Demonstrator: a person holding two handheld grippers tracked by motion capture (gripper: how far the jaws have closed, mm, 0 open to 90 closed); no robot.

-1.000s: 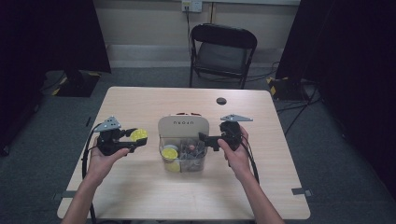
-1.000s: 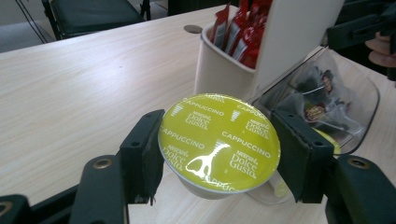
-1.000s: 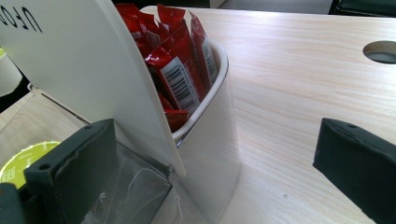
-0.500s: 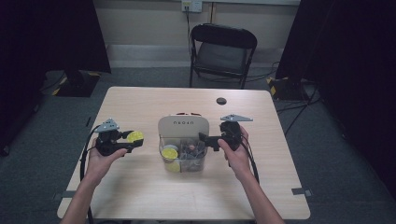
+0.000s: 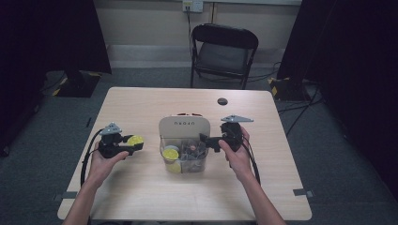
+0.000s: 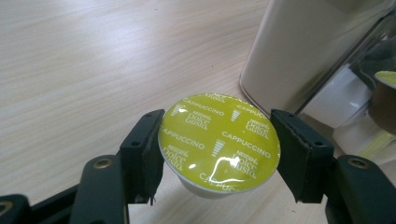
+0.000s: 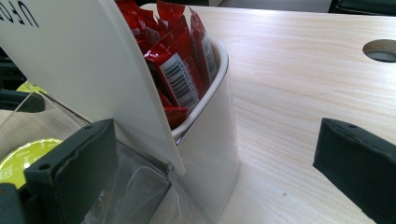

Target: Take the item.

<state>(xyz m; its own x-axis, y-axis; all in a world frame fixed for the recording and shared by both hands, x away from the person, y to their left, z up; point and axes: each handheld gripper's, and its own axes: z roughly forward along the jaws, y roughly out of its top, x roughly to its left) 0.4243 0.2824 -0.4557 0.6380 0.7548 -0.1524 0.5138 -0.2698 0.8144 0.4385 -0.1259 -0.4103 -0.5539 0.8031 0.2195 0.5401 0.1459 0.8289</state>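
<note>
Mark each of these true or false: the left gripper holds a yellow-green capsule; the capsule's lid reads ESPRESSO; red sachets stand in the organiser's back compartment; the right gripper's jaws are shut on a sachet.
1. The left gripper holds a yellow-green capsule: true.
2. Its lid reads ESPRESSO: false, it reads CAPPUCCINO.
3. Red sachets stand in the organiser's back compartment: true.
4. The right gripper is shut on a sachet: false, its jaws stand open beside the organiser.

Light wood bench [image 5: 141,197] with a round cable hole [image 5: 222,101] near its far edge. Grey carpet floor [image 5: 42,154]. One black folding chair [image 5: 224,51] stands behind the bench, against a pale wall [image 5: 145,23] bearing a socket [image 5: 192,5]. Black curtains [image 5: 51,33] hang on both sides. Cables [image 5: 300,110] trail across the floor at right.
</note>
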